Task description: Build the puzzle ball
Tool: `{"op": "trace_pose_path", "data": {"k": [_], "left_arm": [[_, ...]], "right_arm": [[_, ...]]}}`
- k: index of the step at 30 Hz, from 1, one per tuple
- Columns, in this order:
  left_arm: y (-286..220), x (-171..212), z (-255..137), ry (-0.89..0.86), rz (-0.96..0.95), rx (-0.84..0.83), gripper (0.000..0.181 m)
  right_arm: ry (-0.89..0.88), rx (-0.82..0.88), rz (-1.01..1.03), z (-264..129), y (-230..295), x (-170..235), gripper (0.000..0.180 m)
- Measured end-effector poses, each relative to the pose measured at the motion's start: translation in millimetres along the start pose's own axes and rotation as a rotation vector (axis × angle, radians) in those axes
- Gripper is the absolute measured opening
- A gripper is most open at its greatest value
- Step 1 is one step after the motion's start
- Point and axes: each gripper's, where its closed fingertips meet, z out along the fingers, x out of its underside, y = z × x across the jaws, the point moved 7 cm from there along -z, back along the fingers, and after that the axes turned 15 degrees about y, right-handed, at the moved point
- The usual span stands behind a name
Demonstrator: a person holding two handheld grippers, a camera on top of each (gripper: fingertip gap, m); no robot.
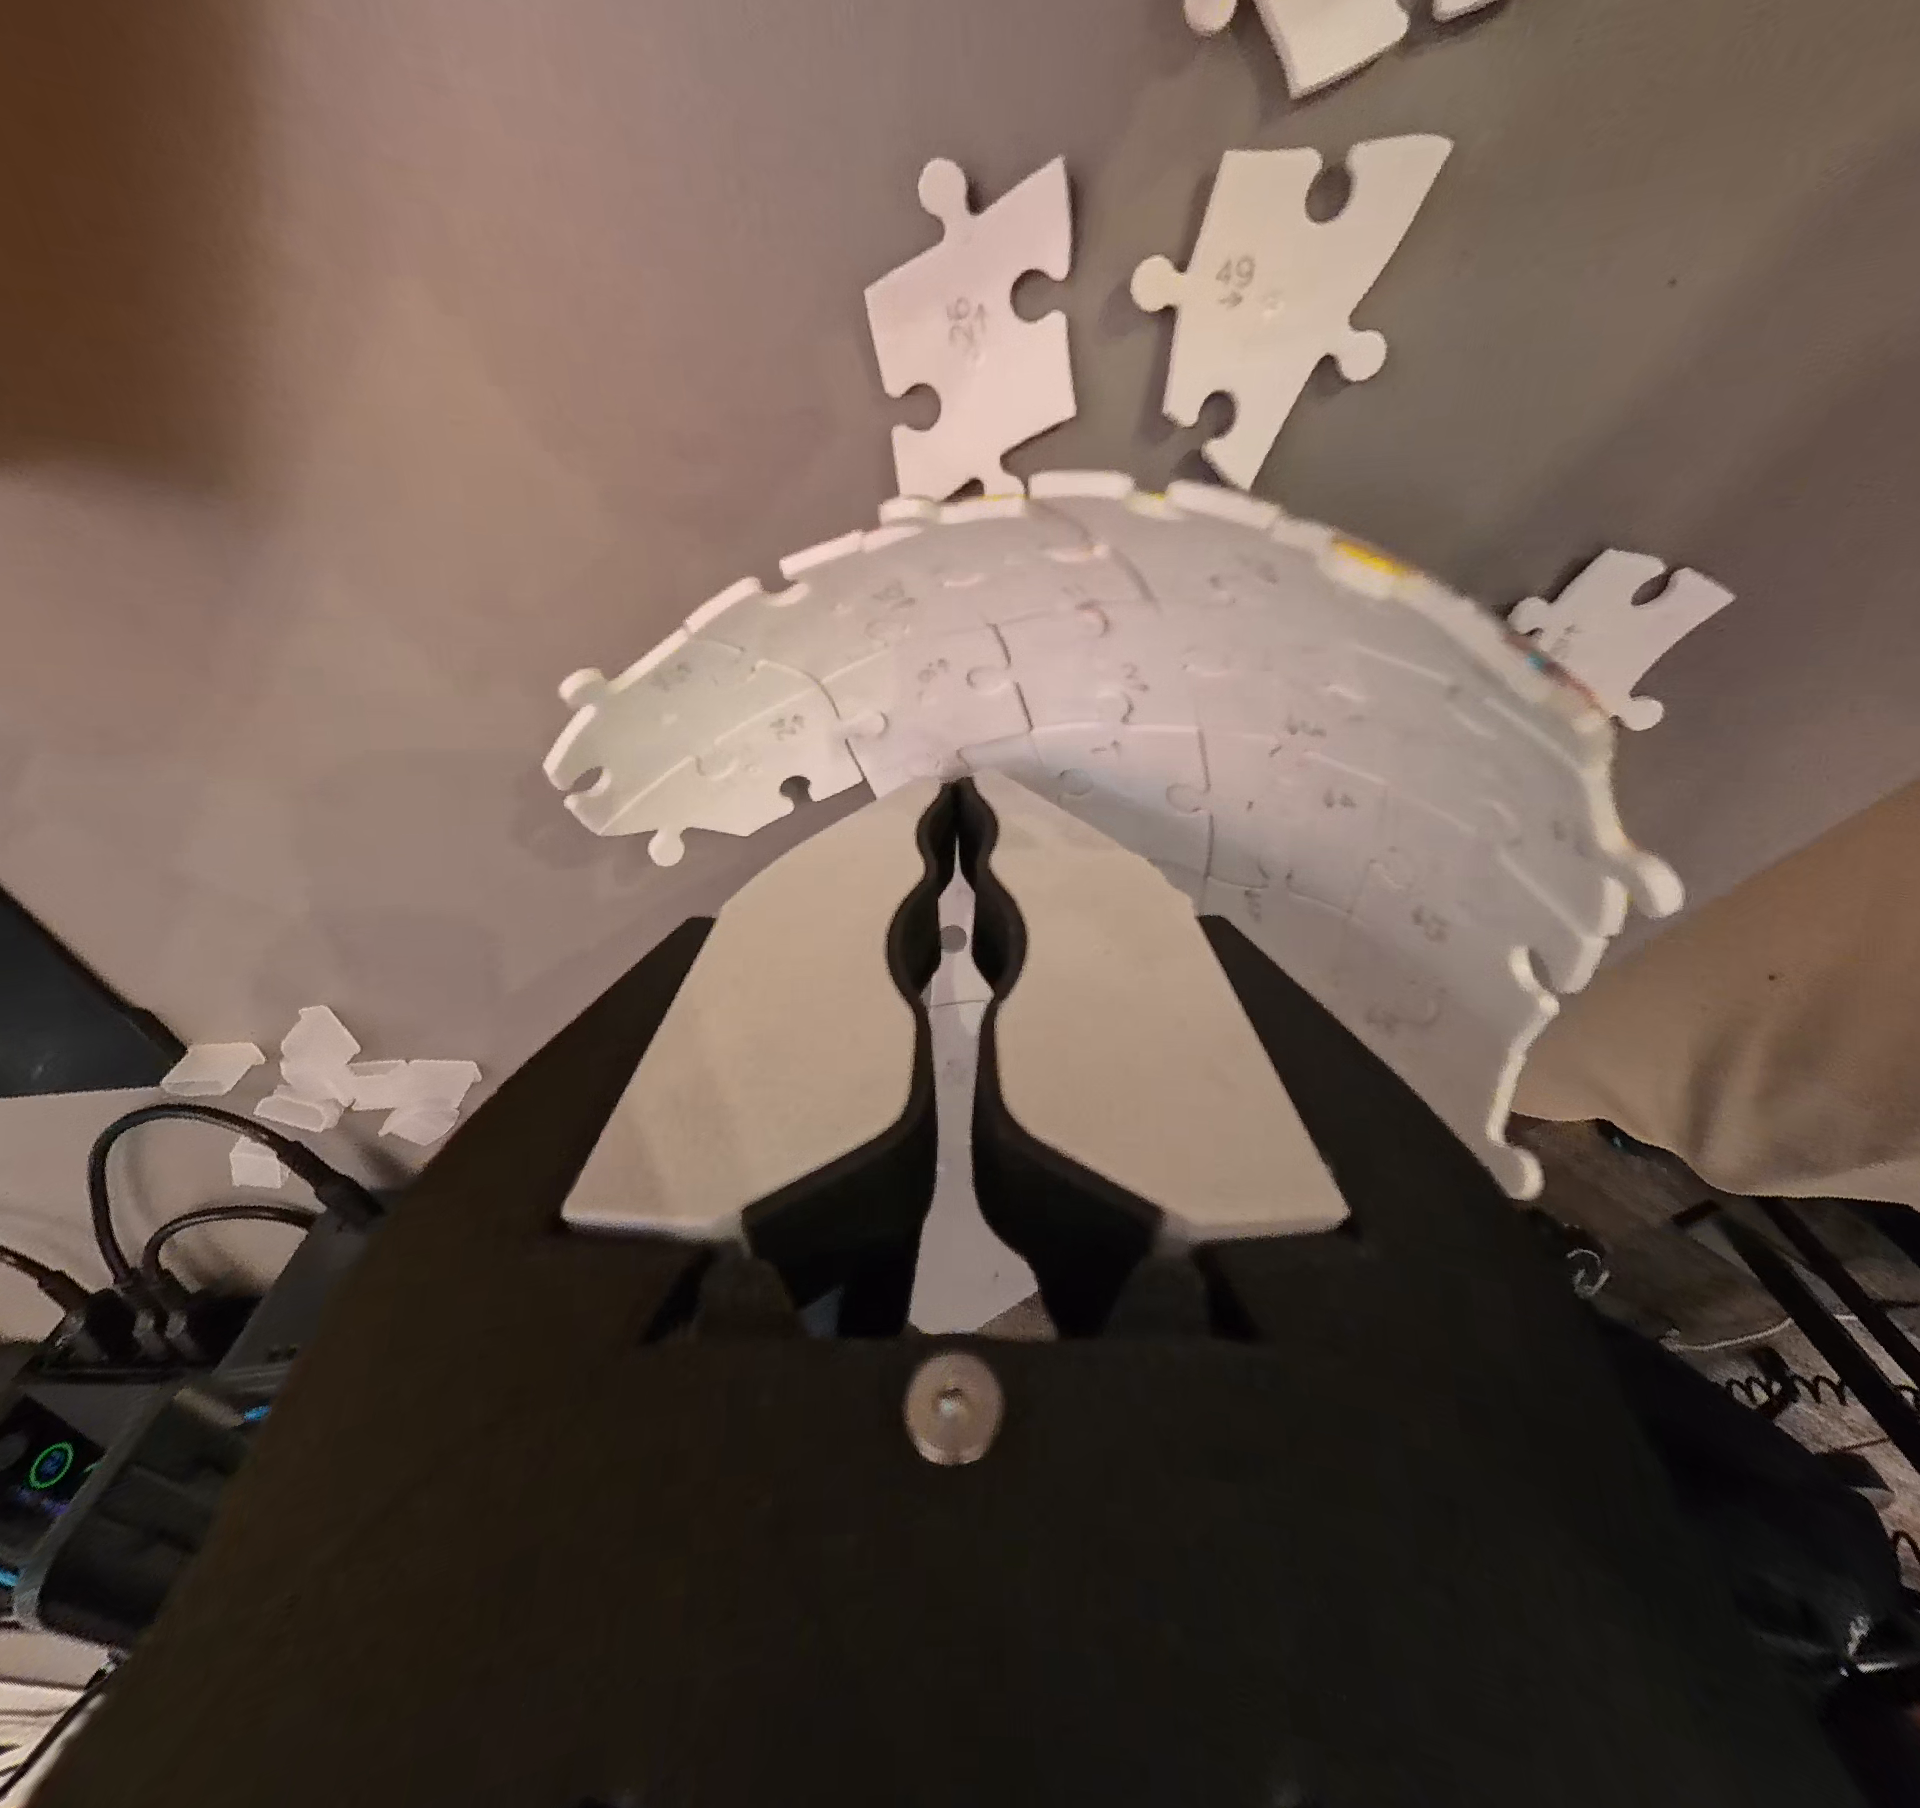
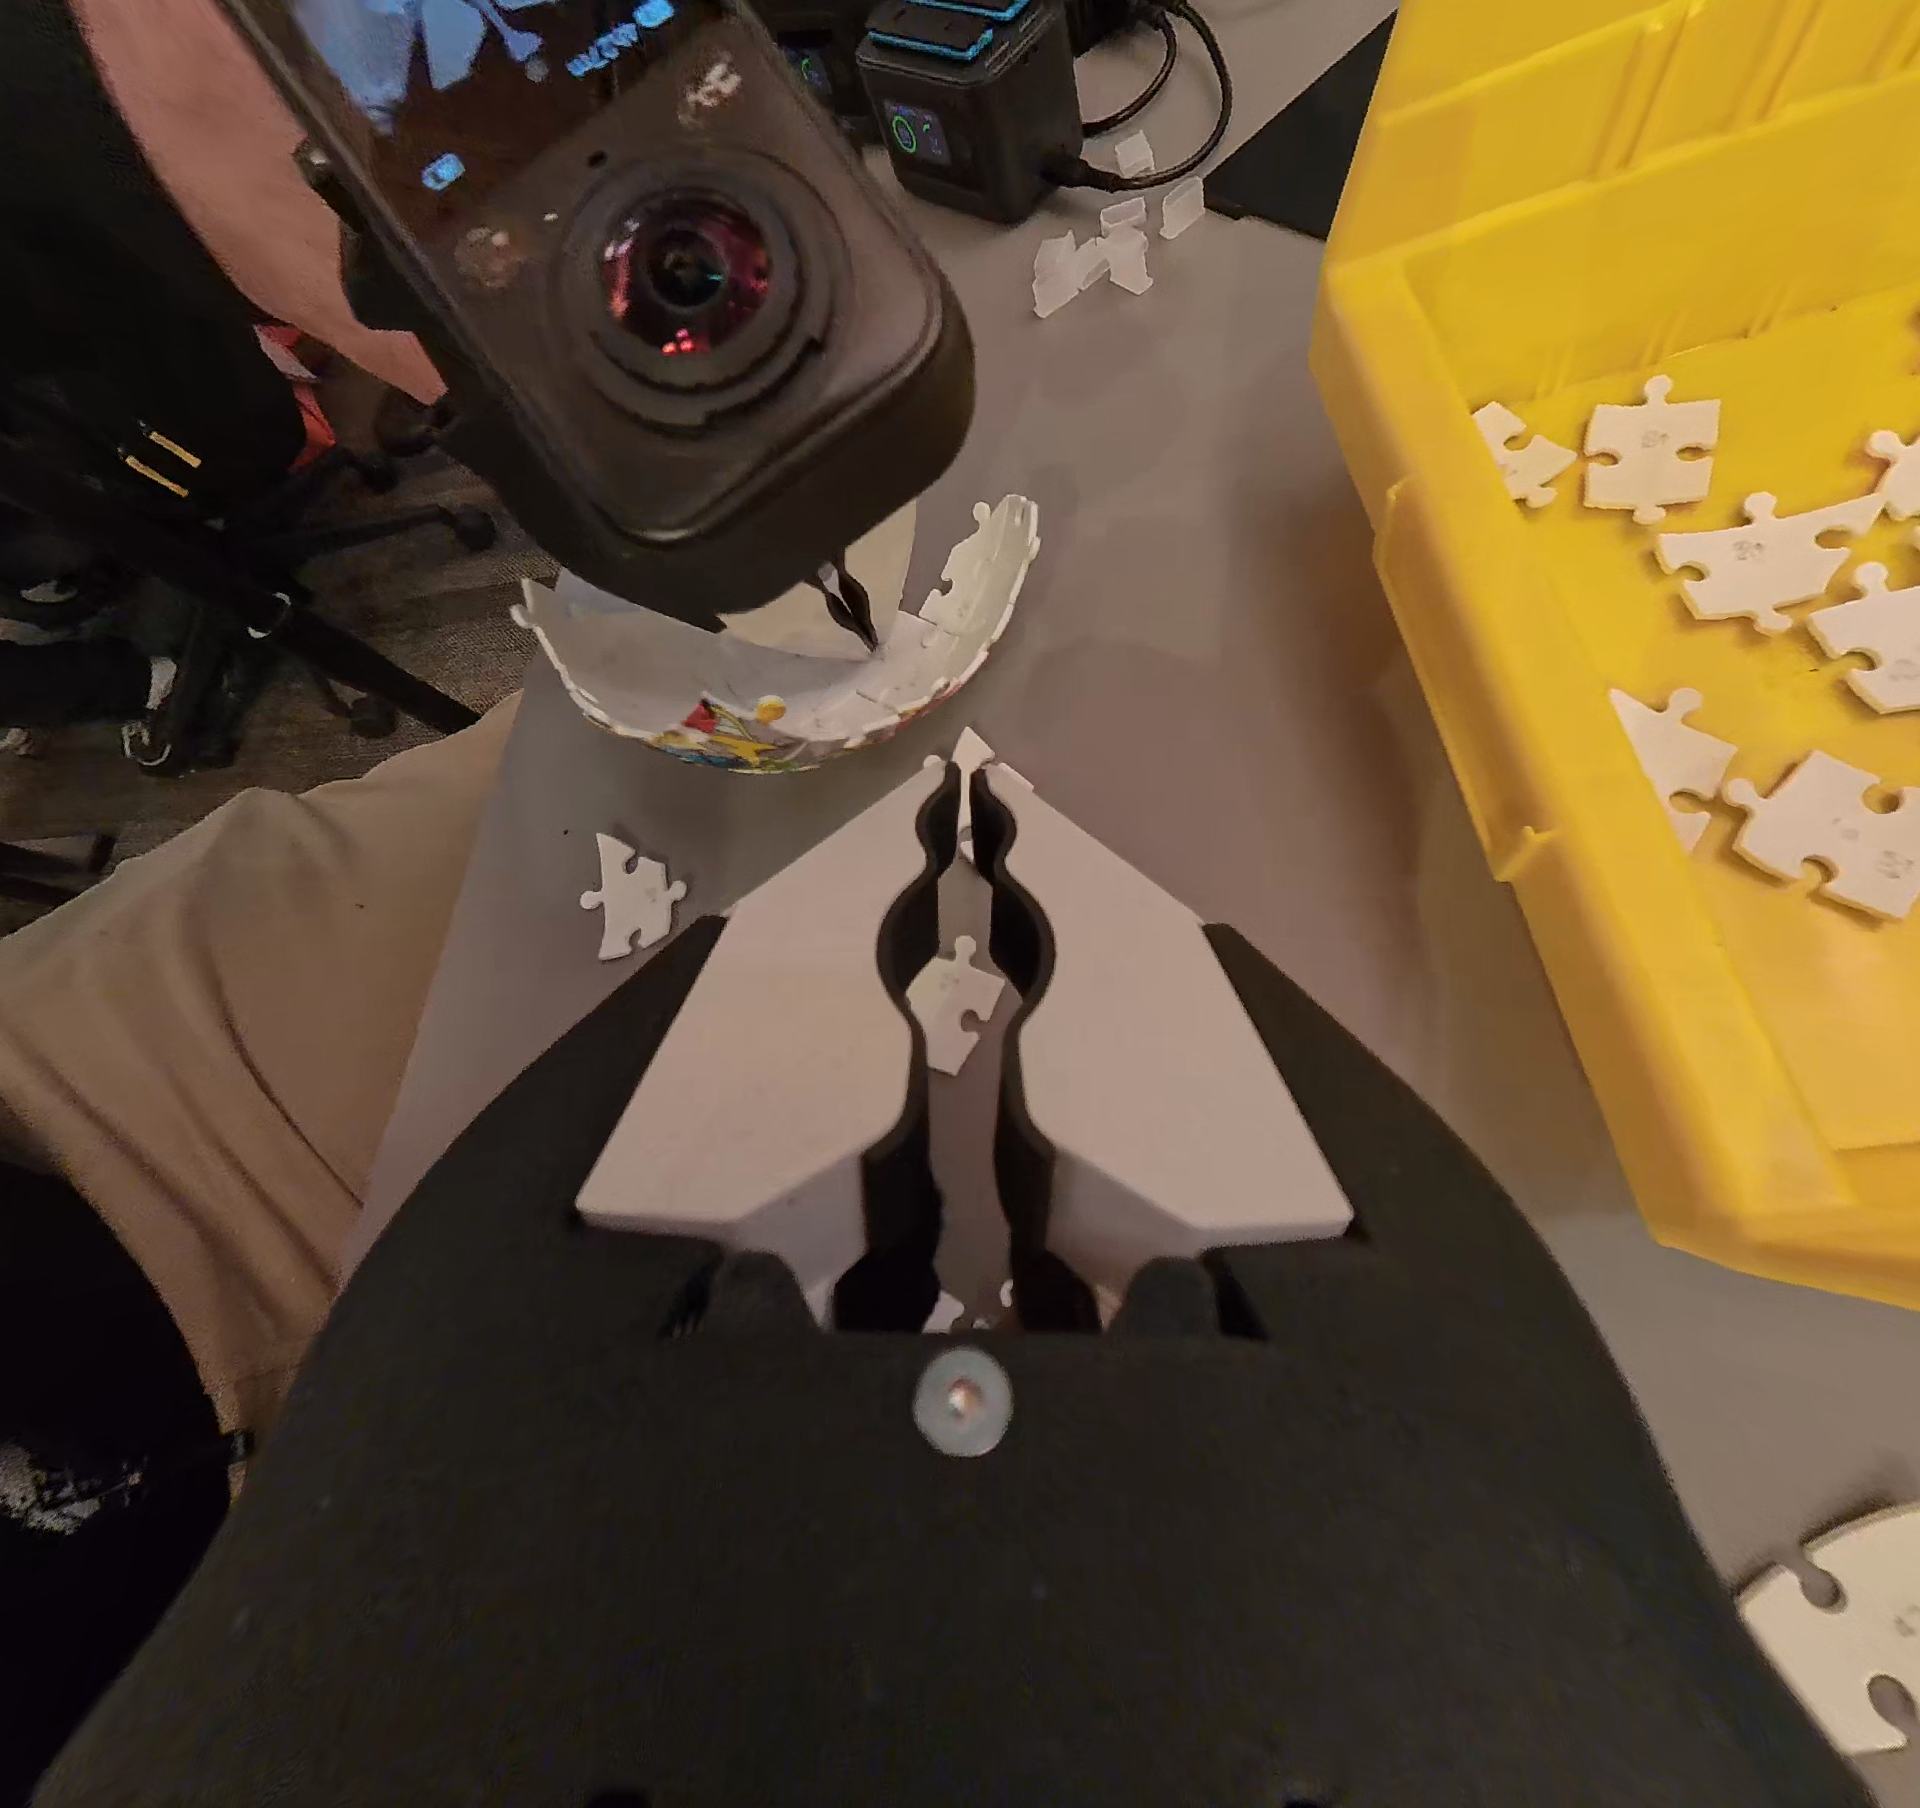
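The partly built puzzle ball (image 1: 1195,698) is a curved shell of joined white pieces, seen from its inner side. My left gripper (image 1: 961,790) is shut on the shell's near edge. In the right wrist view the shell (image 2: 769,719) sits like a bowl on the grey table, colourful on the outside, with the left gripper (image 2: 862,628) pinching it from above. My right gripper (image 2: 961,771) is just in front of the bowl, shut on a small white puzzle piece (image 2: 972,748) that pokes out past its tips.
Loose white pieces lie on the table beyond the shell (image 1: 977,335) (image 1: 1278,304) and near my right gripper (image 2: 634,896) (image 2: 954,1005). A yellow bin (image 2: 1455,719) holding several pieces stands at the right. Chargers and cables (image 2: 956,117) are at the back. A person's beige-clad leg (image 2: 208,979) is at the left.
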Motion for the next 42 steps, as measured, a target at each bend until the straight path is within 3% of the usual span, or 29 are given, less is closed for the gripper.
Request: {"op": "trace_pose_path", "data": {"k": [8,13,18,24,29,37,42], "left_arm": [[-1.9,32.4,-34.8,-0.177,-0.195,-0.02,0.007],[-19.7,78.9,-46.7,-0.301,-0.46,-0.026,0.026],[-53.3,109.5,-14.8,-0.519,-0.802,0.194,0.051],[-76.4,85.3,20.4,-0.833,-1.014,0.498,0.066],[-66.0,76.5,22.0,-0.998,-1.102,0.535,0.045],[-56.0,73.1,20.4,-0.973,-1.135,0.459,0.008],[-53.7,72.6,18.5,-0.917,-1.101,0.454,0.004]], "right_arm": [[-0.02,0.004,0.002,-11.8,-2.1,4.7,0.0],[-0.006,-0.005,0.002,-7.7,-2.6,5.2,0.001],[0.023,-0.018,-0.022,1.2,4.6,4.3,0.001],[0.036,-0.007,-0.044,7.2,11.3,-1.7,0.001],[0.059,-0.015,-0.056,16.4,18.7,-1.3,0.001],[0.057,-0.034,-0.052,22.2,26.4,0.0,0.0],[0.049,-0.039,-0.056,22.3,29.6,0.6,0.0]]}}
